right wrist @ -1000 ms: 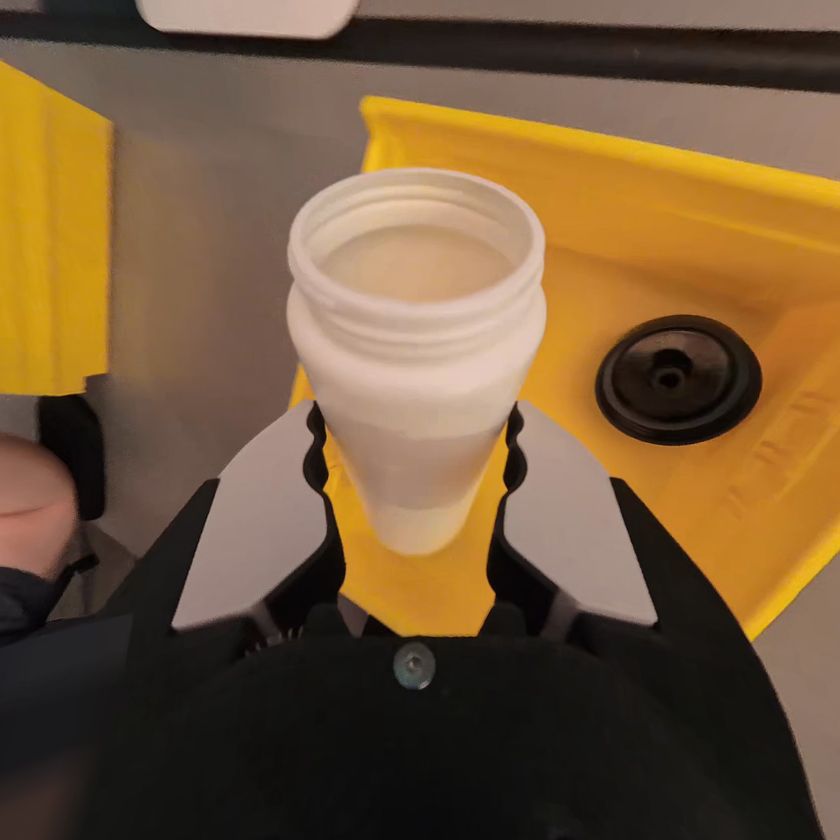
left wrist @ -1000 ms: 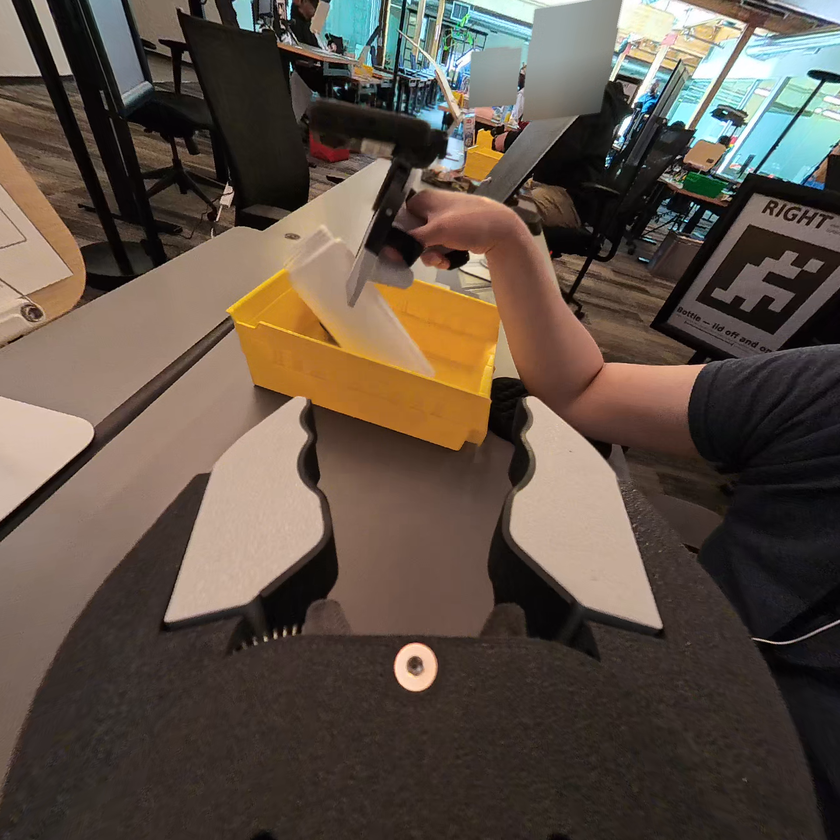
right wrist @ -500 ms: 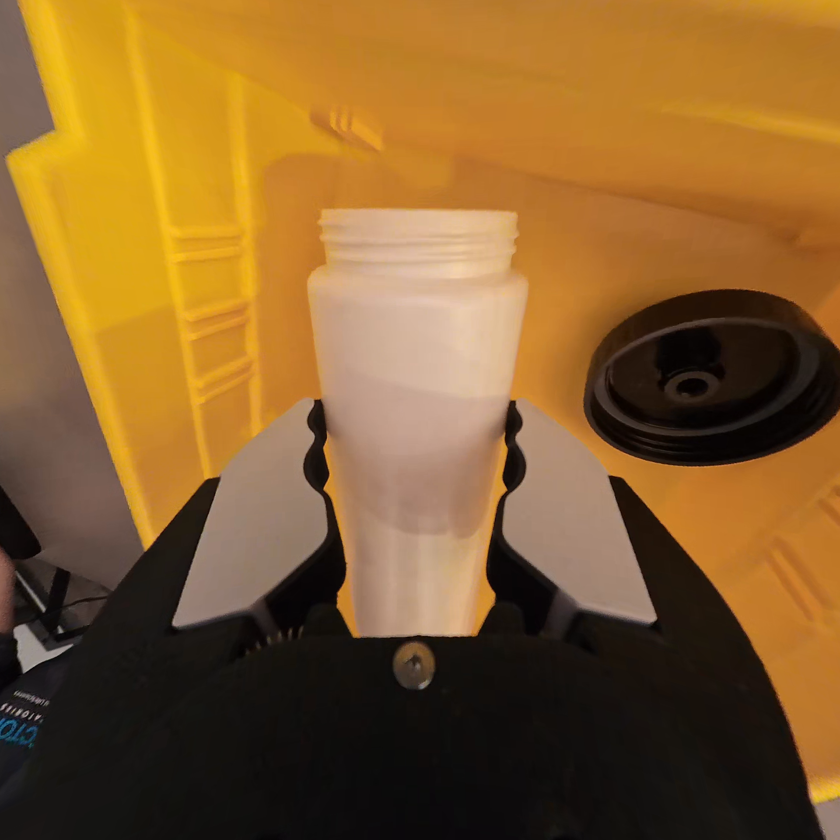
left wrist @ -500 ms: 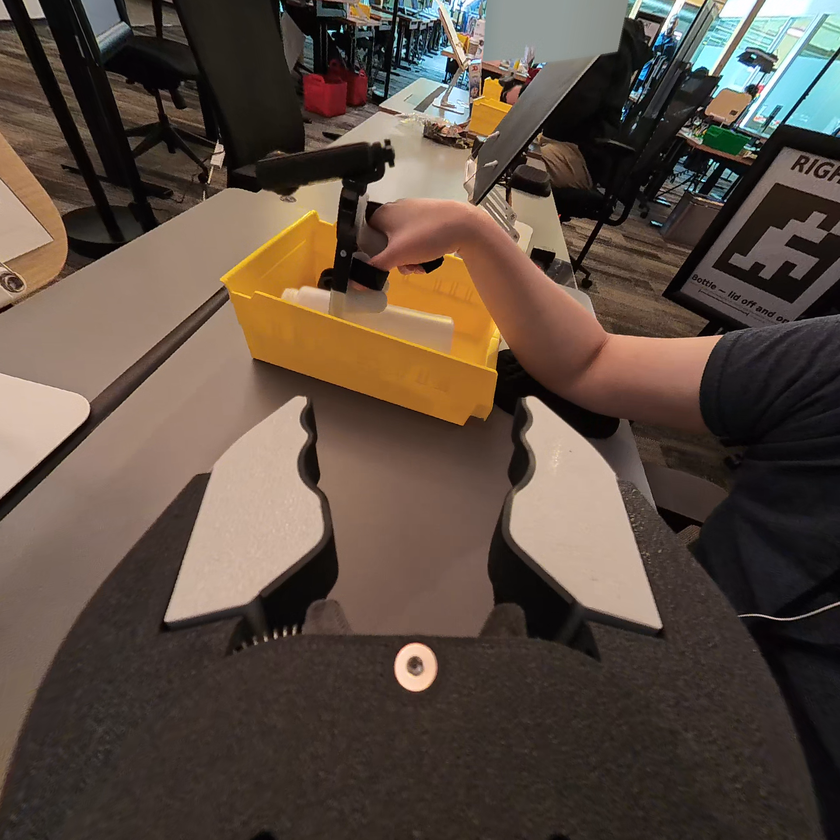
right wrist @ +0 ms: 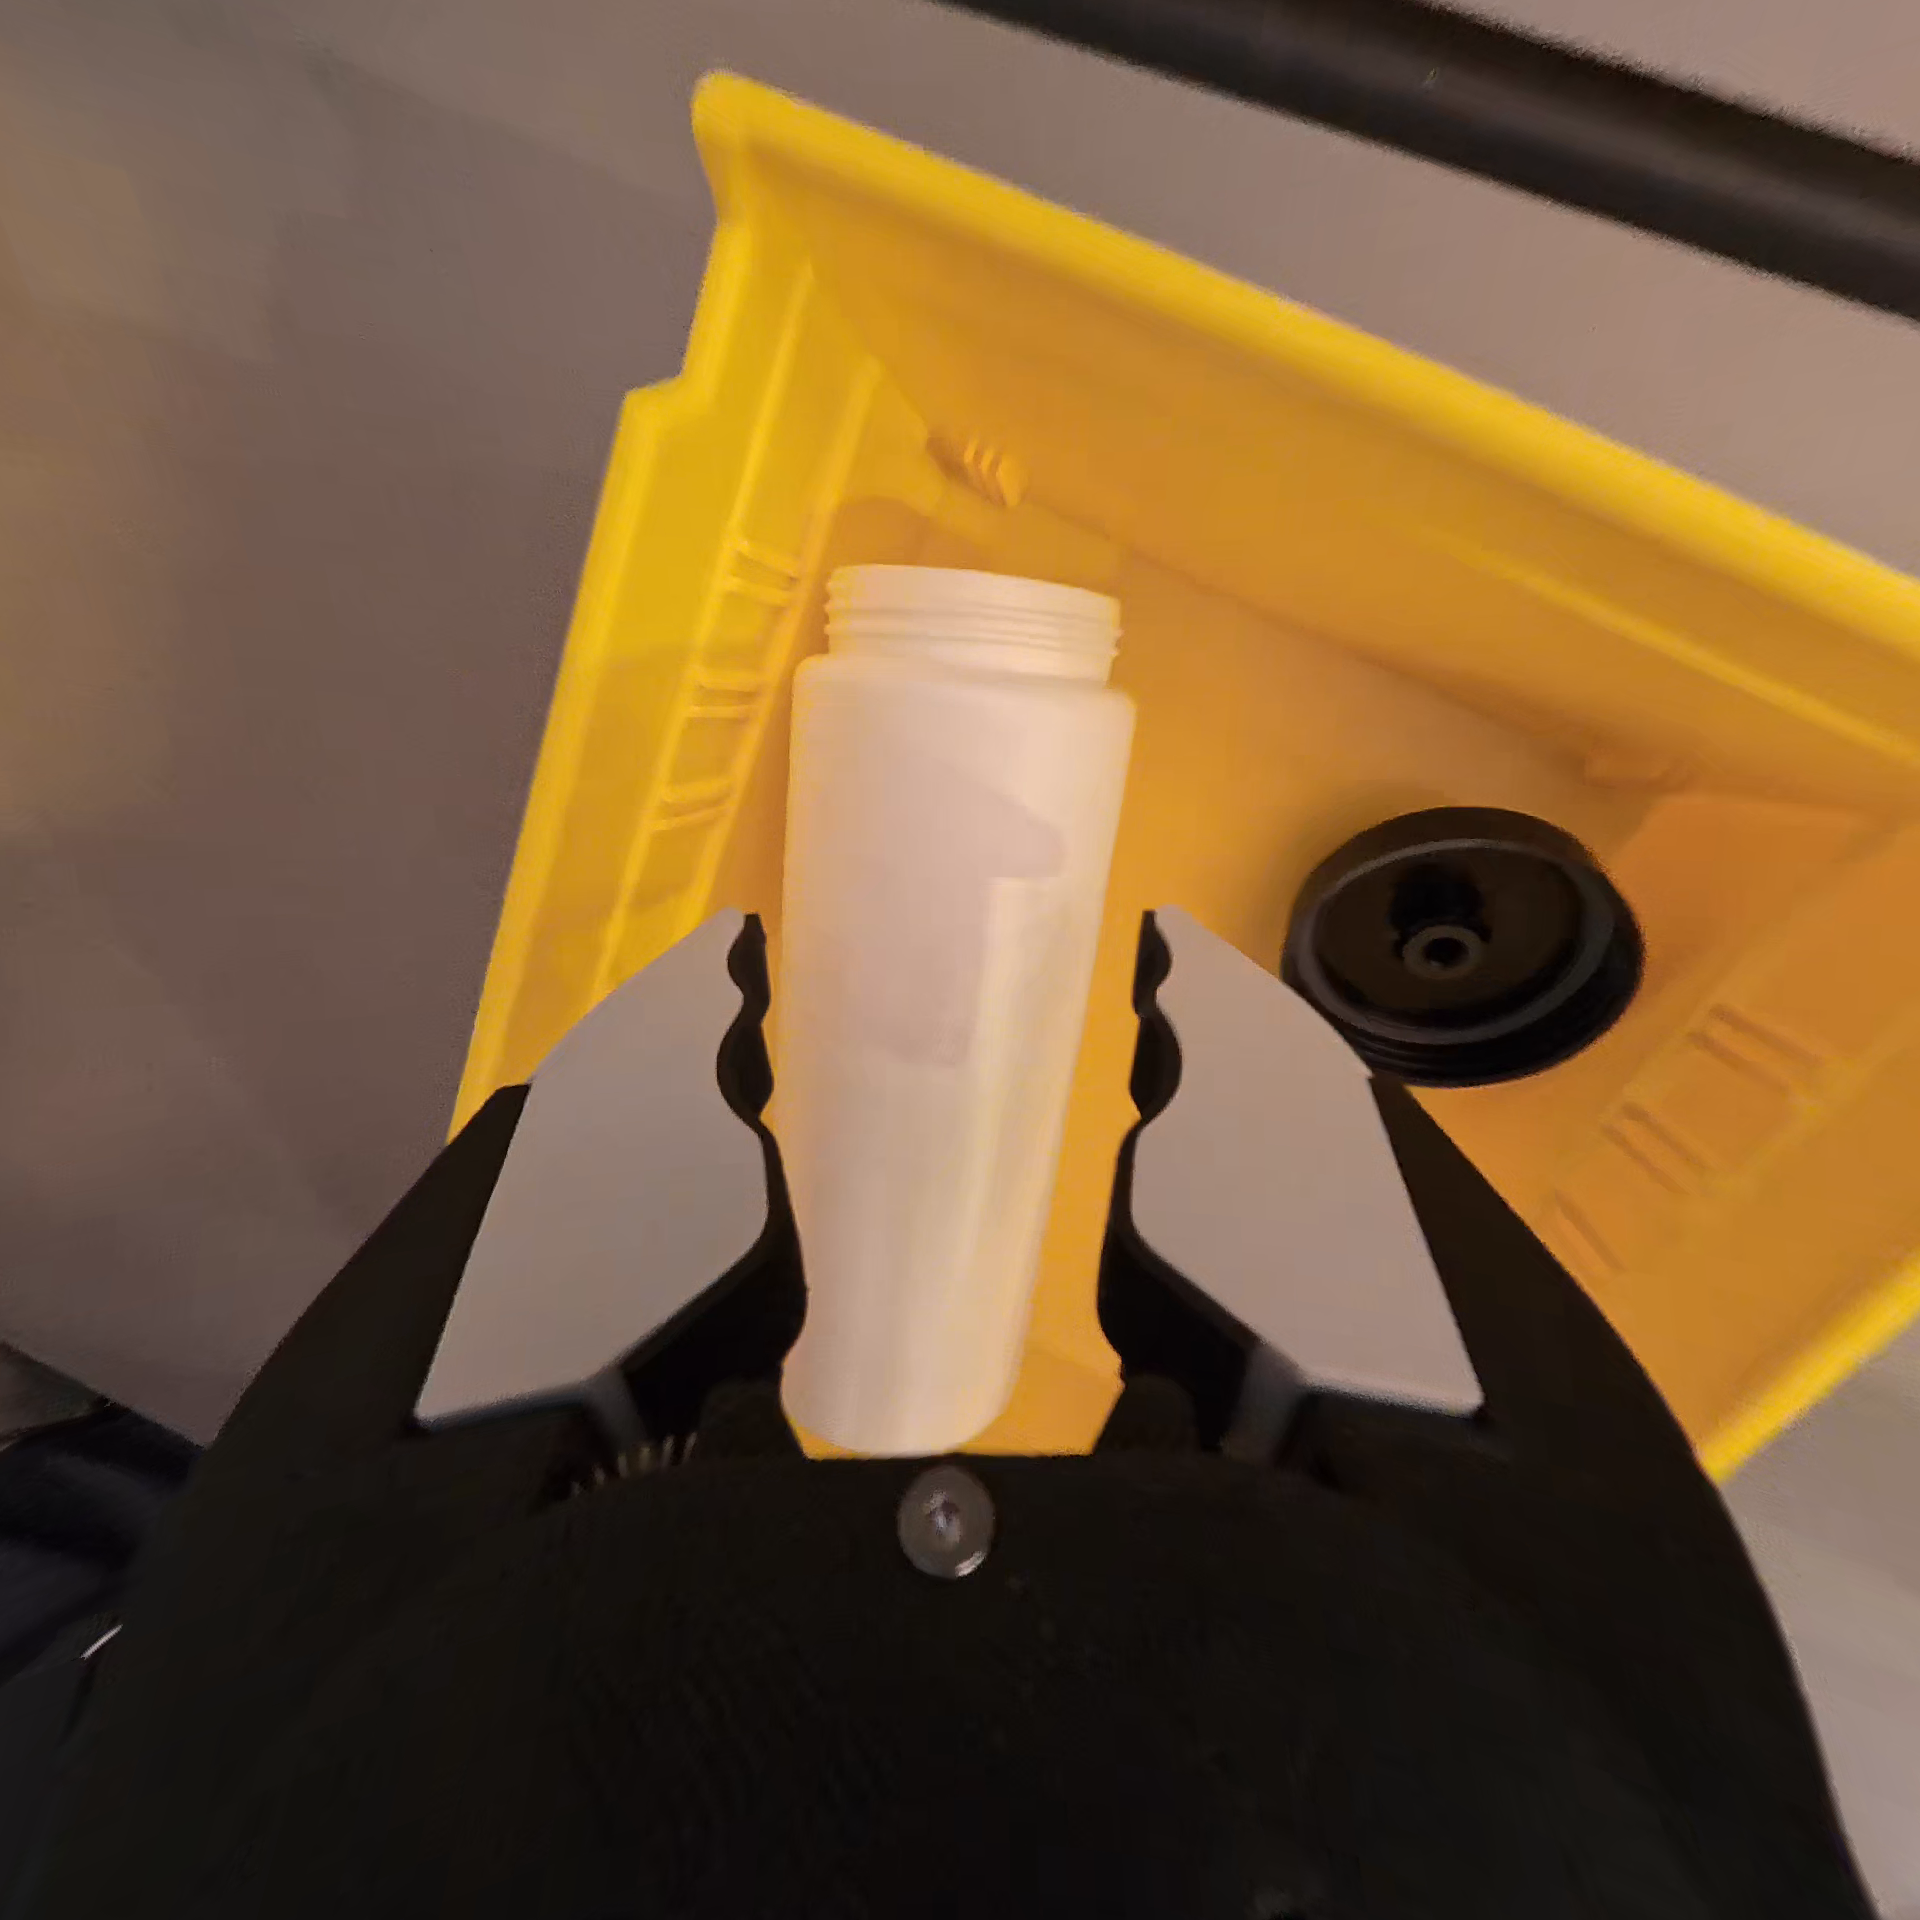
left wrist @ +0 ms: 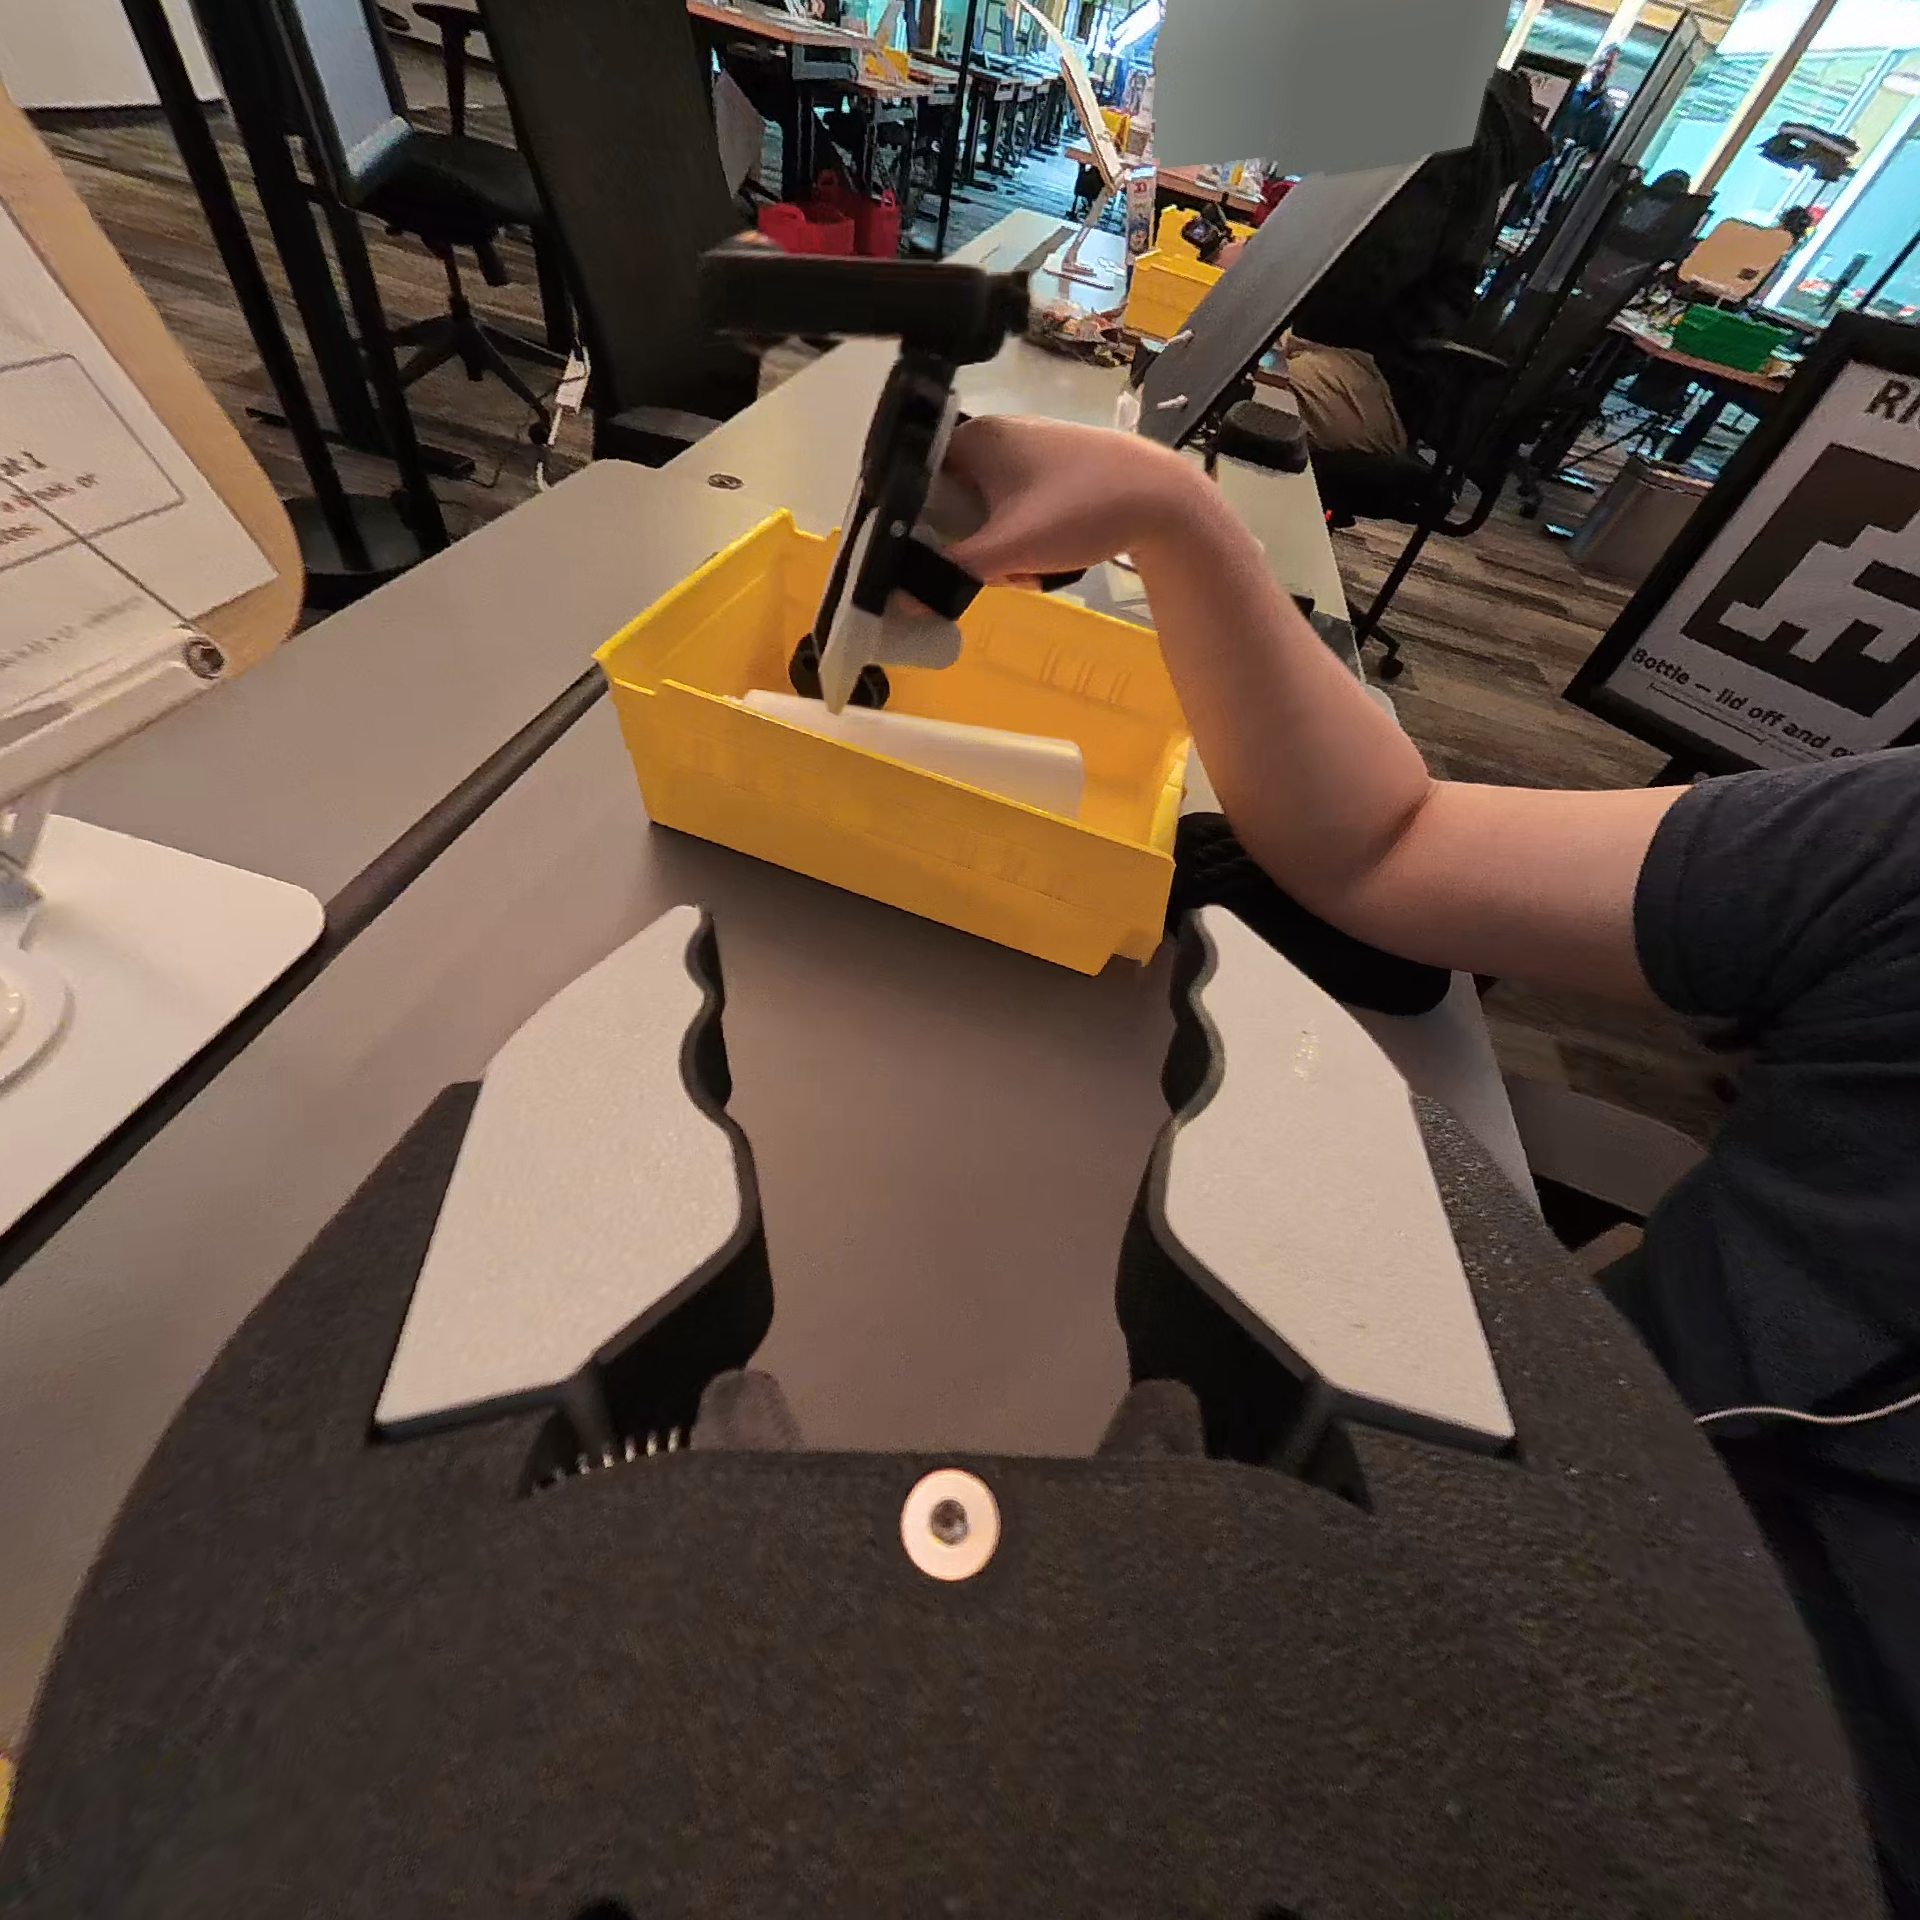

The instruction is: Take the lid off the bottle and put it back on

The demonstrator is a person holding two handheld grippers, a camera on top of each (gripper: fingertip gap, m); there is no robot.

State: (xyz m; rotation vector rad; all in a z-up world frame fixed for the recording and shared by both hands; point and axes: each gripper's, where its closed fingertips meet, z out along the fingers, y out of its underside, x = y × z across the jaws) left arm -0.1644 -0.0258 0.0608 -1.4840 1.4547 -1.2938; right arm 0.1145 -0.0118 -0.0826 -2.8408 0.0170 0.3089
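Bottle (right wrist: 935,1039), white and uncapped, lies on its side in the yellow bin (right wrist: 1247,343), between the spread fingers of the right gripper (right wrist: 943,925), which stand clear of its sides. Black lid (right wrist: 1460,945) rests upturned at 3 o'clock. Left gripper (left wrist: 940,925), spread and empty, hangs over the grey table (left wrist: 914,1143).

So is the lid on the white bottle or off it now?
Off. The bottle lies in the yellow bin with its threaded neck bare; the black lid rests apart, beside it on the bin floor.
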